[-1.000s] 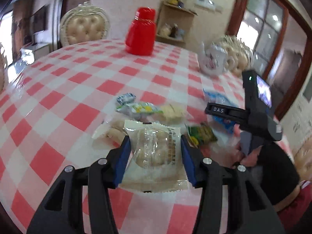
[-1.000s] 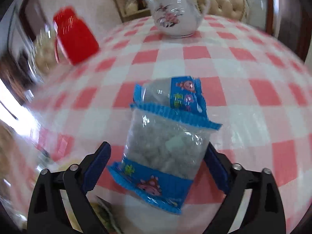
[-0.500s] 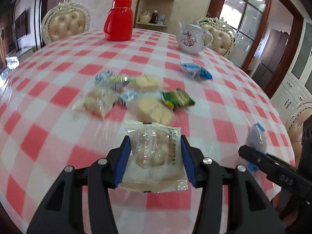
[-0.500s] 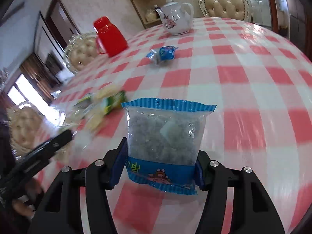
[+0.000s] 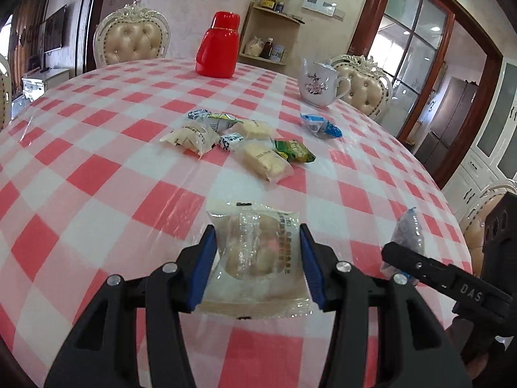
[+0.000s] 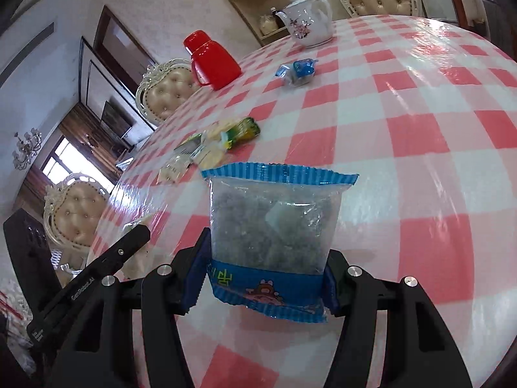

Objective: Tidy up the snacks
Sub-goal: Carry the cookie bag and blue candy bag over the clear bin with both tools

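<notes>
My left gripper [image 5: 257, 265] is shut on a clear packet with a pale round pastry [image 5: 255, 252], held above the near part of the table. My right gripper [image 6: 265, 274] is shut on a blue-edged clear packet of dark snack [image 6: 271, 226]; that packet also shows at the right of the left wrist view [image 5: 408, 229]. A loose cluster of snacks lies mid-table: pale pastry packets [image 5: 263, 158], a green packet [image 5: 295, 152] and small blue-white candies [image 5: 231, 139]. A second blue packet [image 5: 320, 126] lies apart, toward the teapot.
A red thermos [image 5: 218, 50] and a white flowered teapot [image 5: 318, 85] stand at the far side of the red-and-white checked table [image 5: 97, 168]. Padded chairs [image 5: 132, 42] ring the table. A shelf with jars stands behind, by the wall.
Both grippers pulled back from the snack cluster toward the near table edge, each still holding its packet. The right gripper closed on the blue packet after one second ago.
</notes>
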Motion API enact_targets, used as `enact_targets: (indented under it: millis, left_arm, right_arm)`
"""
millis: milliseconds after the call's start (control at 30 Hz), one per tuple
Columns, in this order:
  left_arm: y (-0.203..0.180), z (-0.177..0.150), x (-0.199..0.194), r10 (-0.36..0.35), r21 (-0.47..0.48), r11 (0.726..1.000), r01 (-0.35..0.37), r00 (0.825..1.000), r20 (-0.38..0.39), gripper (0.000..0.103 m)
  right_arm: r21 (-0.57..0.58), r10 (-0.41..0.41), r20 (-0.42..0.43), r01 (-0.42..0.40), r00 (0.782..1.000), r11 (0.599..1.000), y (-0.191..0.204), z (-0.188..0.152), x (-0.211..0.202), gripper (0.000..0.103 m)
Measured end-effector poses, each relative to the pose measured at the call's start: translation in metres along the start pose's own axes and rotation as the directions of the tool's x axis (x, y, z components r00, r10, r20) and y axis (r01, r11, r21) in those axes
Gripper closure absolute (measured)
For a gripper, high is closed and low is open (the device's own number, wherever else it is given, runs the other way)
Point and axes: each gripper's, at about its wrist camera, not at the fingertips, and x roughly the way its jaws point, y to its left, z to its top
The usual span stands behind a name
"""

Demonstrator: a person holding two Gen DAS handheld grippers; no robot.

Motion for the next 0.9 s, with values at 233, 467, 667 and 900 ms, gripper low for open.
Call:
enact_targets:
  millis: [233, 467, 667, 900]
  left_arm:
    - [-0.007, -0.019, -0.019, 0.038, 0.046, 0.998, -0.038, 0.999, 0.006, 0.052]
    - [-0.005, -0.034, -0.042, 0.092, 0.066, 0.994, -0.092, 0.996, 0.009, 0.052]
    - [-0.006, -0.039, -0.063, 0.102, 0.080, 0.991, -0.104, 0.994, 0.029, 0.052]
    - [-0.007, -0.050, -0.088, 0.115, 0.094, 0.989, -0.119, 0.992, 0.044, 0.052]
  right_arm:
    - [-0.017, 0.014, -0.012, -0.014, 1.000, 1.000, 0.010, -0.012, -0.005, 0.045]
    - [-0.022, 0.029, -0.026, -0.029, 0.999, 0.999, 0.013, -0.023, -0.010, 0.045]
    - [-0.046, 0.044, -0.044, -0.046, 0.998, 0.998, 0.023, -0.035, -0.015, 0.045]
    - [-0.082, 0.063, -0.070, -0.068, 0.996, 0.994, 0.038, -0.051, -0.019, 0.045]
